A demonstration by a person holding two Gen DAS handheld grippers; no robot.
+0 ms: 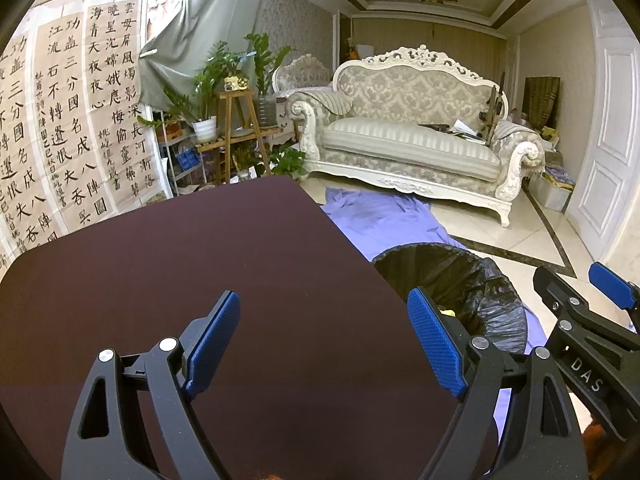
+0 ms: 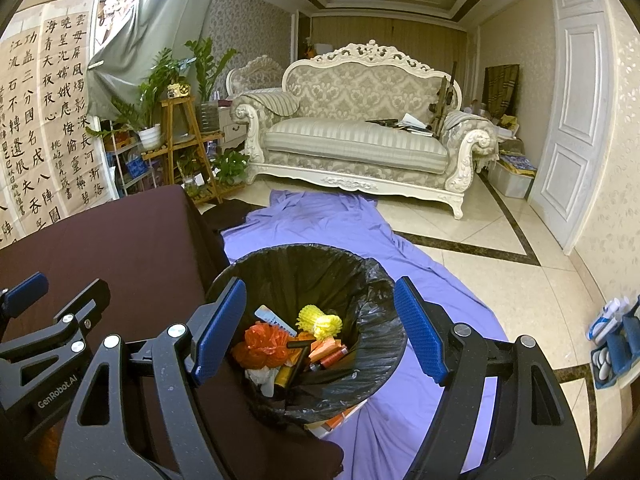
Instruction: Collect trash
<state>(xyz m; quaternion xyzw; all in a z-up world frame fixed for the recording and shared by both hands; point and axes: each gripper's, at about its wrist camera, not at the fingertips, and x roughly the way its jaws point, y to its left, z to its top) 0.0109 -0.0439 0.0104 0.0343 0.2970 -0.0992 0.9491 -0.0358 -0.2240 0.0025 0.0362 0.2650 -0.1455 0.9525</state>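
A trash bin (image 2: pixel 372 300) lined with a black bag stands on the floor beside the dark brown table (image 2: pixel 120 248). It holds several pieces of trash: yellow foam netting (image 2: pixel 320 320), an orange plastic bag (image 2: pixel 260 344), an orange box (image 2: pixel 326 348) and white paper. My right gripper (image 2: pixel 320 328) is open and empty, just above the bin's mouth. My left gripper (image 1: pixel 324 344) is open and empty over the bare table top (image 1: pixel 200 280). The bin (image 1: pixel 480 280) shows to its right, with the right gripper (image 1: pixel 580 296) beyond.
A purple cloth (image 2: pixel 328 220) covers the floor under the bin. A white ornate sofa (image 2: pixel 360 136) stands at the back, a wooden plant stand (image 2: pixel 184 140) at its left, a white door (image 2: pixel 568 120) at right. A blue pouch (image 2: pixel 616 352) lies on the floor at right.
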